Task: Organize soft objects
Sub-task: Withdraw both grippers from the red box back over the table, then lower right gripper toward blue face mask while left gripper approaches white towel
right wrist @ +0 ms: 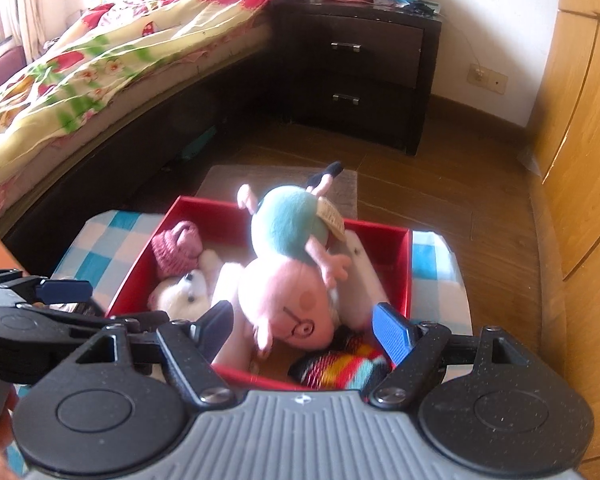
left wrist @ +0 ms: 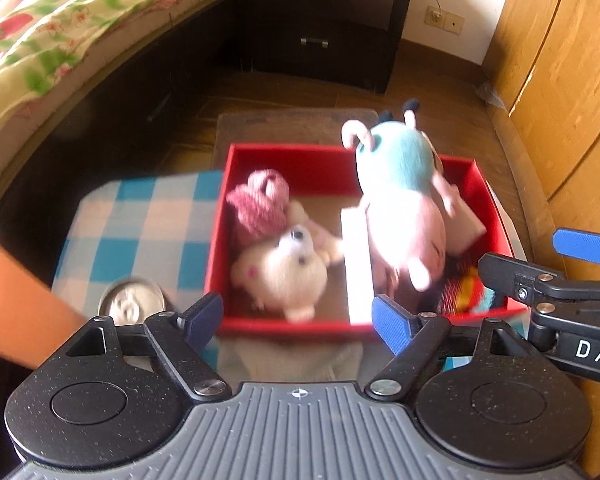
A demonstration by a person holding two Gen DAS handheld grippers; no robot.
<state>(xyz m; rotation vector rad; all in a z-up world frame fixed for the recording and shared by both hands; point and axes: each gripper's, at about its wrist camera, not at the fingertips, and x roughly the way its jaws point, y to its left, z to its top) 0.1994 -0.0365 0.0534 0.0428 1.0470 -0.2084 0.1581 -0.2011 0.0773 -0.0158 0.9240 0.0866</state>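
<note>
Nearest, both tools are hovering over the red box (left wrist: pixel 220 240). Left tool (left wrist: pixel 296 316) is gaping wide w/ nothing between its blue pads; right tool (right wrist: pixel 302 330) is standing partly open, also gripping nothing, tho the pink pig plush (right wrist: pixel 288 280) is lying just past it. White letters "DA" are showing on the right tool's body; the rest is cut off. A can top (left wrist: pixel 132 300) is sitting on the checked surface (left wrist: pixel 140 216) left of the box. Inside: white bear (left wrist: pixel 284 268) & knitted pink hat (left wrist: pixel 260 204) left of a white divider (left wrist: pixel 356 264), pig head-down on the right, striped knit item (right wrist: pixel 340 364) at near corner. Pig's tag is too blurry to read. Beyond: nightstand (right wrist: pixel 364 72), bed (right wrist: pixel 100 60).
</note>
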